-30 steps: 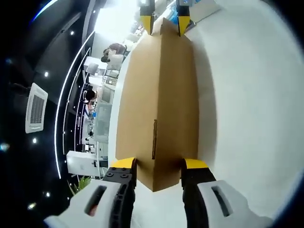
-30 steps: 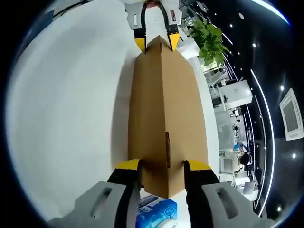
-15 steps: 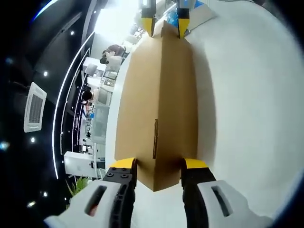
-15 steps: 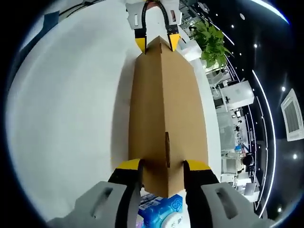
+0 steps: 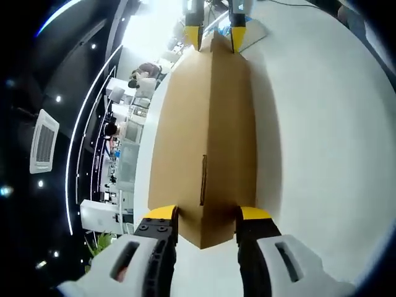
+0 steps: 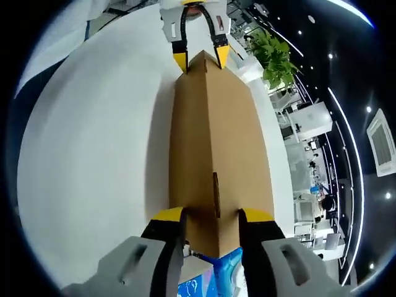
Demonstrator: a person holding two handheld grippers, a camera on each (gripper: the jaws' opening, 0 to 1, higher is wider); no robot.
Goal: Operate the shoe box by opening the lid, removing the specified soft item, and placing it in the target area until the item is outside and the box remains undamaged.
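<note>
A brown cardboard shoe-box lid (image 5: pixel 207 130) runs lengthwise between my two grippers, with a short slot in its top. My left gripper (image 5: pixel 207 216) is shut on its near end, yellow-tipped jaws on either side. In that view my right gripper (image 5: pixel 213 34) clamps the far end. From the right gripper view, my right gripper (image 6: pixel 211 218) is shut on the lid (image 6: pixel 213 124), and my left gripper (image 6: pixel 199 54) holds the opposite end. Below the raised lid edge a blue printed soft pack (image 6: pixel 216 278) shows inside the box.
The white tabletop (image 6: pixel 93 142) spreads wide beside the lid, also seen as the tabletop (image 5: pixel 322 136). A potted green plant (image 6: pixel 275 55) stands past the table edge. Desks and seated people (image 5: pixel 139 77) fill the room behind, under a dark ceiling.
Both grippers keep their hold on the lid. In the right gripper view more of the blue pack shows under the lid's near edge, and the background has shifted.
</note>
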